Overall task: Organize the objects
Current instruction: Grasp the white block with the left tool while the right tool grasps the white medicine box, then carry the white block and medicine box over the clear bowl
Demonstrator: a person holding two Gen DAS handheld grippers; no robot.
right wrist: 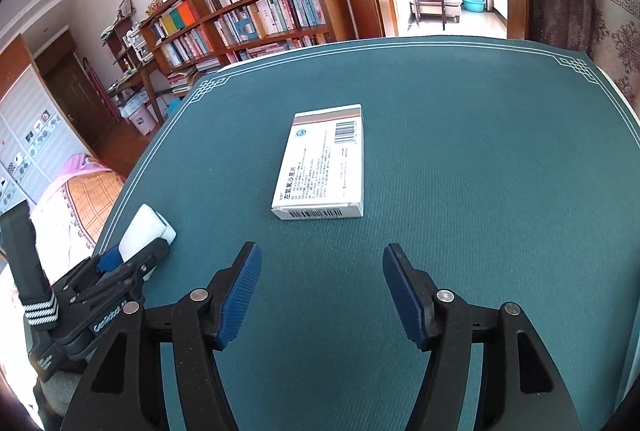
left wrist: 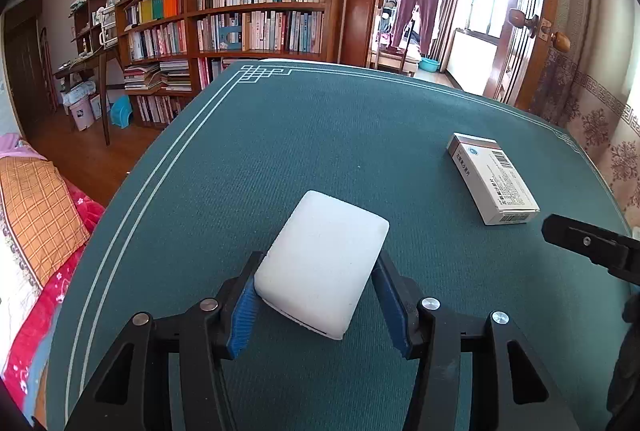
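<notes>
A white rounded block [left wrist: 322, 263] sits between the blue pads of my left gripper [left wrist: 318, 271], which is shut on it just above the green table mat [left wrist: 280, 151]. The block also shows in the right wrist view [right wrist: 146, 233], held by the left gripper at the far left. A white medicine box [left wrist: 494, 179] lies flat on the mat to the right of the block. In the right wrist view the box [right wrist: 322, 163] lies straight ahead of my right gripper [right wrist: 322, 263], which is open and empty a short way in front of it.
The mat's left edge [left wrist: 120, 215] drops to a bed with an orange checked cover [left wrist: 36, 215]. A bookshelf [left wrist: 240, 19] stands beyond the table's far edge. A wooden door [left wrist: 532, 11] and patterned wall are at the right.
</notes>
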